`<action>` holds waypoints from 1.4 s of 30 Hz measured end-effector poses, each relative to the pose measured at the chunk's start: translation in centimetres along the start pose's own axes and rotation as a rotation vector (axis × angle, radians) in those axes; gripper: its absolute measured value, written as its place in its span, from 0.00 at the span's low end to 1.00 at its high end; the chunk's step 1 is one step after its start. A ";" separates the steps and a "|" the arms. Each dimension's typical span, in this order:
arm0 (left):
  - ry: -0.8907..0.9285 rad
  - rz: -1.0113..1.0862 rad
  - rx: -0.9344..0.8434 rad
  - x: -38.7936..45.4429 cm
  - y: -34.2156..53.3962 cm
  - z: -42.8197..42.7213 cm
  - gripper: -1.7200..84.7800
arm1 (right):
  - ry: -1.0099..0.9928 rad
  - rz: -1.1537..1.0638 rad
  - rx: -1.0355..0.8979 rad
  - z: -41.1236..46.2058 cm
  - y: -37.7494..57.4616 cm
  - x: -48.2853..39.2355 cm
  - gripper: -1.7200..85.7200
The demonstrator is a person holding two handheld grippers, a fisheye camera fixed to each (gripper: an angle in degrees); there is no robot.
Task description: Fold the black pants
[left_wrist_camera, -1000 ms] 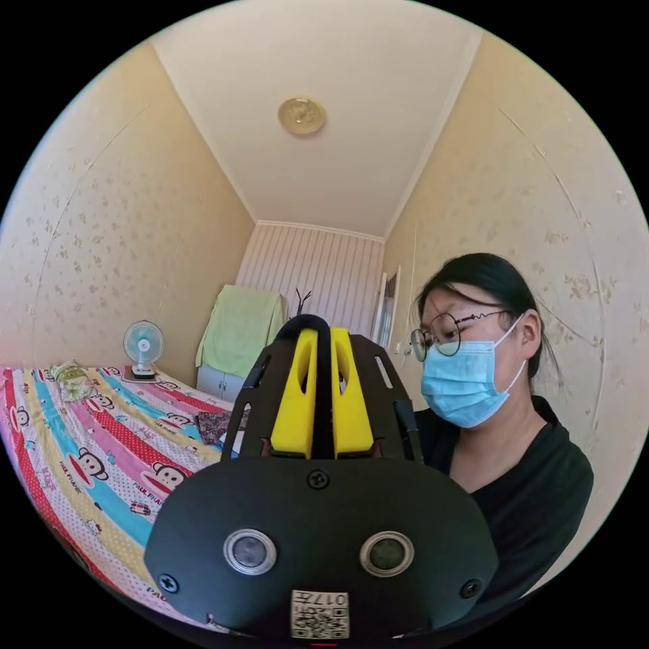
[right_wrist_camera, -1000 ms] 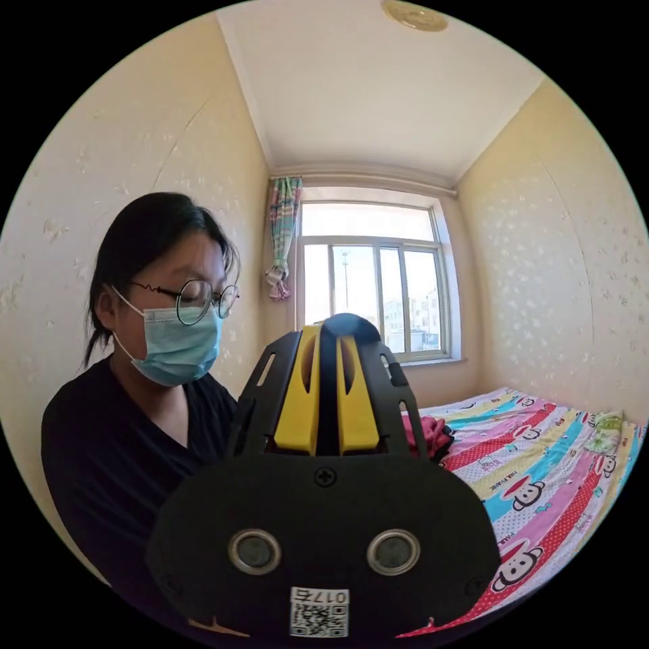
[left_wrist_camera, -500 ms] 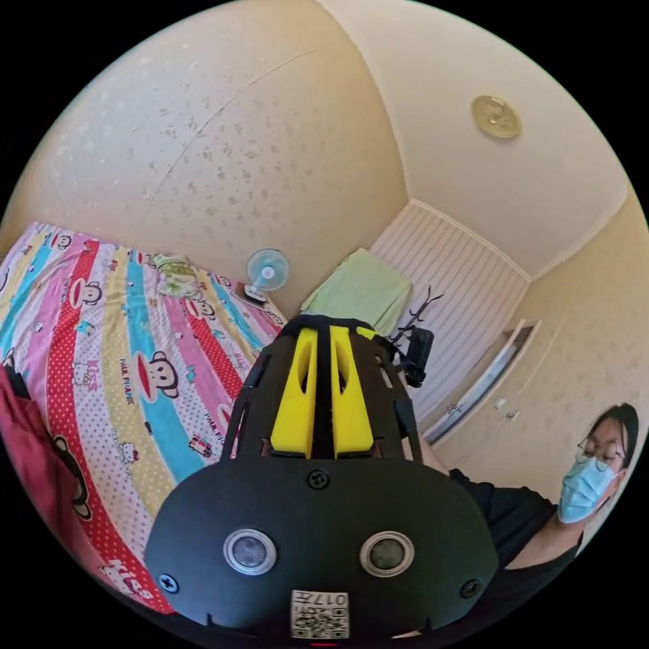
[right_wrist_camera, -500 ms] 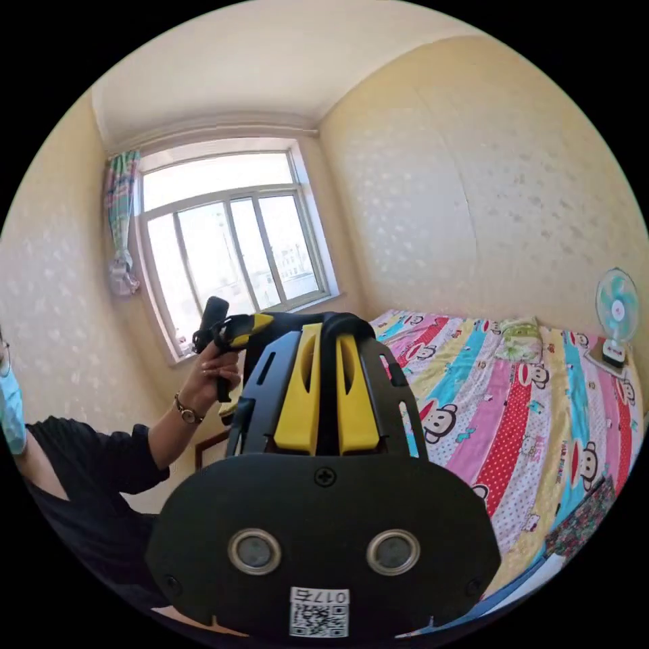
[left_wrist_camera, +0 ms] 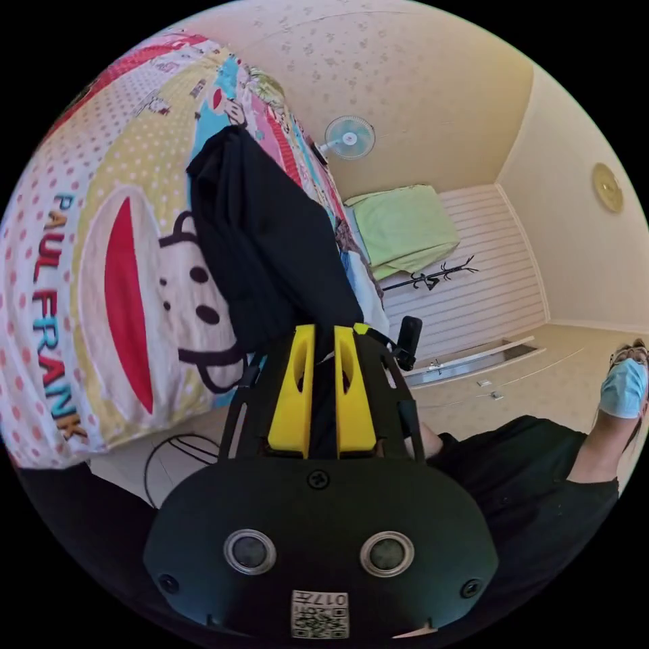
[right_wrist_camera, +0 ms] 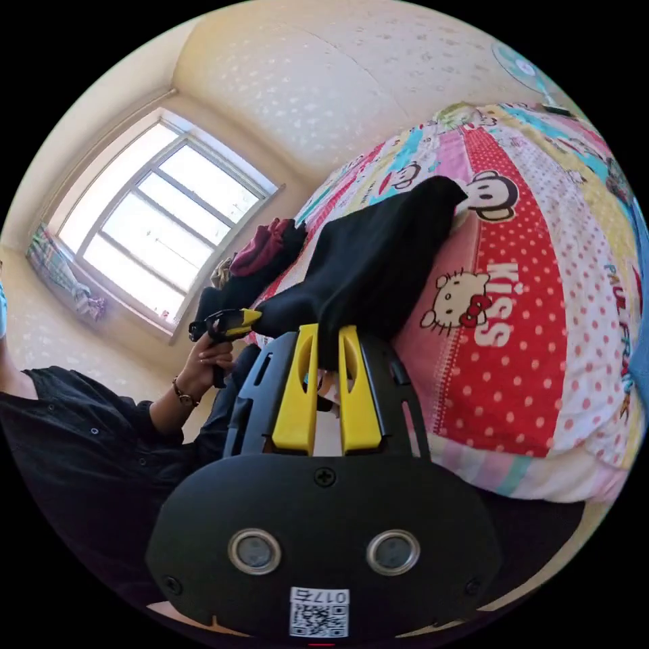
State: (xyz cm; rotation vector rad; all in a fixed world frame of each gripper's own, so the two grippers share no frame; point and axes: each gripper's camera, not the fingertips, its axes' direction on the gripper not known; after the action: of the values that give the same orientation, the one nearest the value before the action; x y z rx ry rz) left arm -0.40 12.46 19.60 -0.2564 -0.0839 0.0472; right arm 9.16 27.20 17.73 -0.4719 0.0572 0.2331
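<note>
— Whereabouts of the black pants [left_wrist_camera: 263, 243]?

— Draped over the near edge of the bed [left_wrist_camera: 101, 284], on top of the cartoon-print sheet. One end bunched further in on the bed, the other drawn off the edge toward both tools.

— State of the left hand-held gripper [left_wrist_camera: 318, 336]?

— Yellow jaws nearly together, with a fold of black cloth pinched between them just off the bed's edge. Carried in a hand [right_wrist_camera: 211, 365] in the right gripper view.

— And the right hand-held gripper [right_wrist_camera: 328, 336]?

— Clamped likewise on the pants, the narrow gap between the jaws packed with fabric, right at the bed's edge.

— Handling?

— Probably light and fully limp: thin matte cloth with soft creases and no stiffness, sagging between the two grips. Not fragile. Hardly slippery against a cotton-looking sheet, so likely to drag and rumple rather than slide.

— Best place to grip?

— Judging by shape, at the waistband corners or the hems, through both layers and well apart, to pull flat on the bed before folding. Cannot tell which end sits in the jaws now.

— Other textures?

— Sheet smooth, striped and dotted, very bright. Bed edge rounded and padded. Crumpled dark red clothing [right_wrist_camera: 267, 247] heaped at the window end of the bed. Jaws of hard yellow plastic, slotted, on a black frame.
</note>
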 end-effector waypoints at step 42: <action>-0.339 0.343 0.731 21.9 -0.5 -29.3 0.14 | -0.440 -0.656 -0.207 13.7 -17.0 -28.1 0.12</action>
State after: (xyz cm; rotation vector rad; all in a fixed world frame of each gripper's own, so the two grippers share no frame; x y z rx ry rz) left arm 23.97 5.90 -6.81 0.4746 -0.3500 0.4534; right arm -14.16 12.89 40.47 -0.6107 -0.5510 -0.3085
